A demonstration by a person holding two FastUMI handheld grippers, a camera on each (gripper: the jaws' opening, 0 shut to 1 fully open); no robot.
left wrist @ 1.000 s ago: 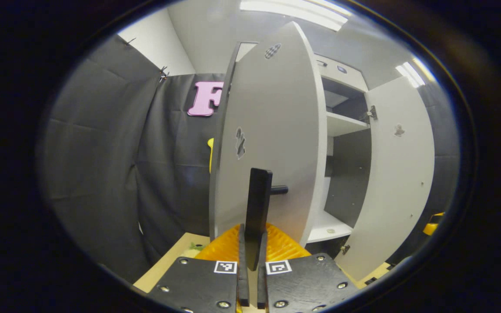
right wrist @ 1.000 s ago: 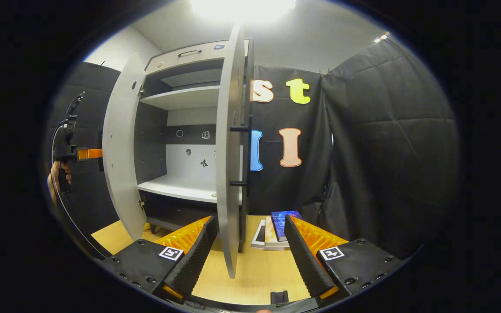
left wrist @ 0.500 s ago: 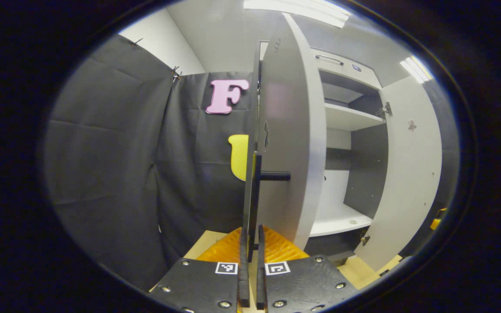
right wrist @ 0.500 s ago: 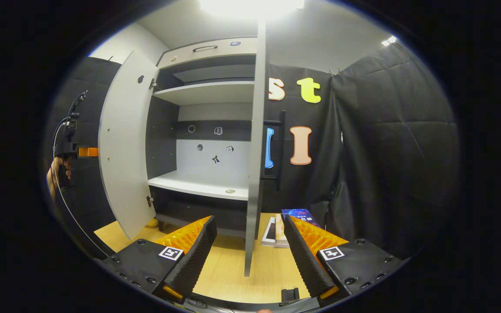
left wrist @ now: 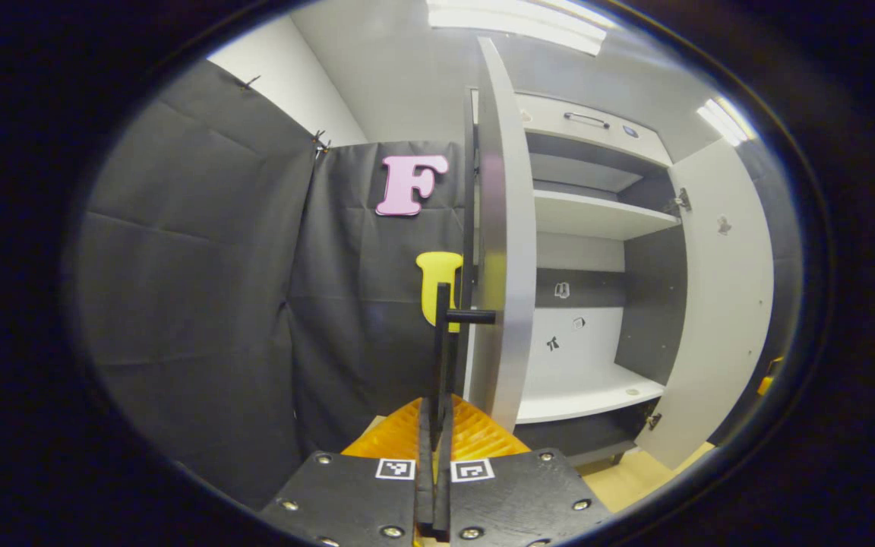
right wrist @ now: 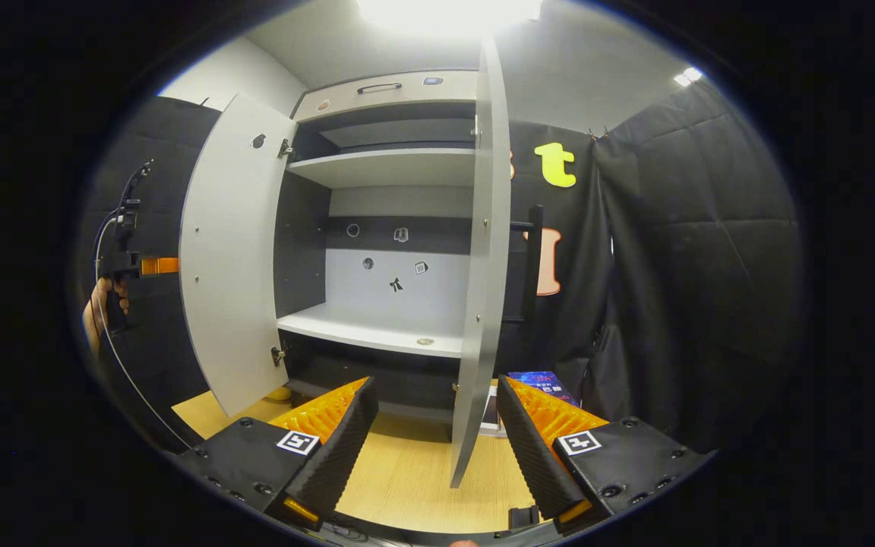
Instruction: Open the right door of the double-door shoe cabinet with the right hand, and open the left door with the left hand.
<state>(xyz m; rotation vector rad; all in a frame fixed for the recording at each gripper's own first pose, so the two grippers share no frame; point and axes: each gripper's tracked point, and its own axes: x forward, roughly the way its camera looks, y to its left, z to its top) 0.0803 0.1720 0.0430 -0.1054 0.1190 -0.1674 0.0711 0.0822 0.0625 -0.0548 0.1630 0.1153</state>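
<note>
The grey shoe cabinet (right wrist: 392,171) stands with both doors swung out. In the left gripper view the left door (left wrist: 500,228) is edge-on right ahead, and my left gripper (left wrist: 435,437) is shut on its black bar handle (left wrist: 443,334), which runs up from between the fingers. The right door (left wrist: 718,304) hangs open at the far right. In the right gripper view my right gripper (right wrist: 437,425) is open, with the right door (right wrist: 483,266) edge-on ahead of the gap, untouched by either finger; its black handle (right wrist: 533,273) shows behind. A hand (right wrist: 96,315) holds the left gripper (right wrist: 134,266) beside the left door (right wrist: 229,258).
Inside are white shelves (right wrist: 377,330) and a dark back panel with small stickers. A drawer front (right wrist: 388,87) tops the cabinet. Books (right wrist: 540,378) lie on the wooden floor (right wrist: 407,486) right of the right door. Black cloth walls close in on both sides.
The left door has swung further out with my left gripper shut on its handle, exposing more of the interior. In the right gripper view the right door now sits further right; that gripper stays open.
</note>
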